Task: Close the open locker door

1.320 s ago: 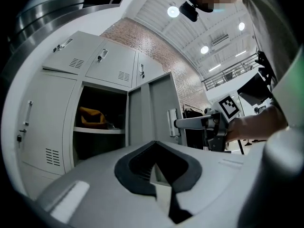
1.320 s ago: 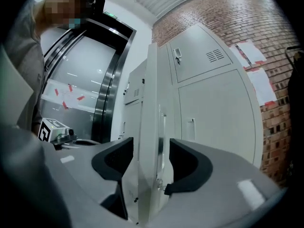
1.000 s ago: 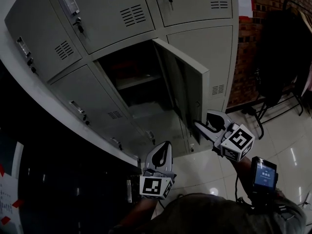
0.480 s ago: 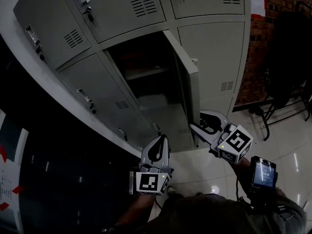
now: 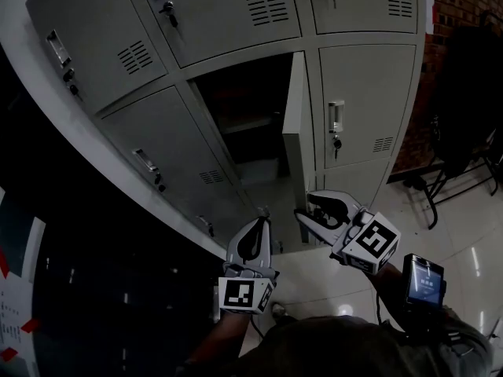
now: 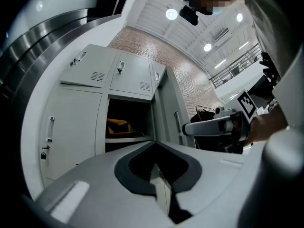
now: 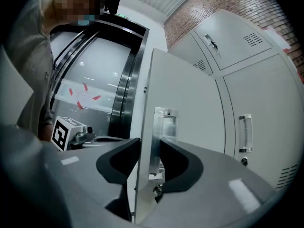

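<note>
Locker door (image 5: pixel 294 132) ajar, standing edge-on at the right side of the open compartment (image 5: pixel 244 104). My right gripper (image 5: pixel 308 208), just below the compartment's right corner, clamps the door's free edge; jaws closing with that edge between them. My left gripper (image 5: pixel 257 225) sits below the compartment, jaws pressed together on nothing, clear of the door
</note>
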The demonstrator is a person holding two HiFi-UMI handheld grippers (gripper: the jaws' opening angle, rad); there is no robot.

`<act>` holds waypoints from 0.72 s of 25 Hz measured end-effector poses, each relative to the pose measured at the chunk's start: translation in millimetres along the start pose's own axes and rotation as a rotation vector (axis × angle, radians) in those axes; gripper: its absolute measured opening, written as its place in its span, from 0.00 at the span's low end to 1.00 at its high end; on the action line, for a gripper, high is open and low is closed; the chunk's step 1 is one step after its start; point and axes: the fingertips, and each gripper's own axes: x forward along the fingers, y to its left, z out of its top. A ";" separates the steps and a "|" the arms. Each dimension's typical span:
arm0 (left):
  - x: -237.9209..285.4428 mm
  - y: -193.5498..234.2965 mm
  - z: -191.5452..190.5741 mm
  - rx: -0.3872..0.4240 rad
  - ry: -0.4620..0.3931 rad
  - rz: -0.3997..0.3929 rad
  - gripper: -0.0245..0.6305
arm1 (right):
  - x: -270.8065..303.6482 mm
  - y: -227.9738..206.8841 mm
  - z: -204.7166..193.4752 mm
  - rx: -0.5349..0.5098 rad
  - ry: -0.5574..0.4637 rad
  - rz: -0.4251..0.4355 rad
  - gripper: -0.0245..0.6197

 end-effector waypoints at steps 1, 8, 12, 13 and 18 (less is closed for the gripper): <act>0.6 8.5 -0.2 0.000 -0.002 -0.004 0.04 | 8.0 2.1 -0.7 -0.003 0.002 -0.004 0.26; 2.4 57.6 1.1 -0.004 -0.014 -0.038 0.04 | 59.0 9.2 -7.8 -0.029 0.023 -0.037 0.24; 2.2 88.5 2.7 0.002 -0.022 -0.049 0.04 | 88.9 7.0 -13.9 -0.046 0.036 -0.069 0.23; 2.0 96.1 2.9 0.002 -0.023 -0.051 0.04 | 96.3 6.7 -14.7 -0.044 0.038 -0.077 0.22; 1.8 128.3 2.7 0.000 -0.022 -0.067 0.04 | 128.9 -0.2 -19.1 -0.054 0.050 -0.127 0.22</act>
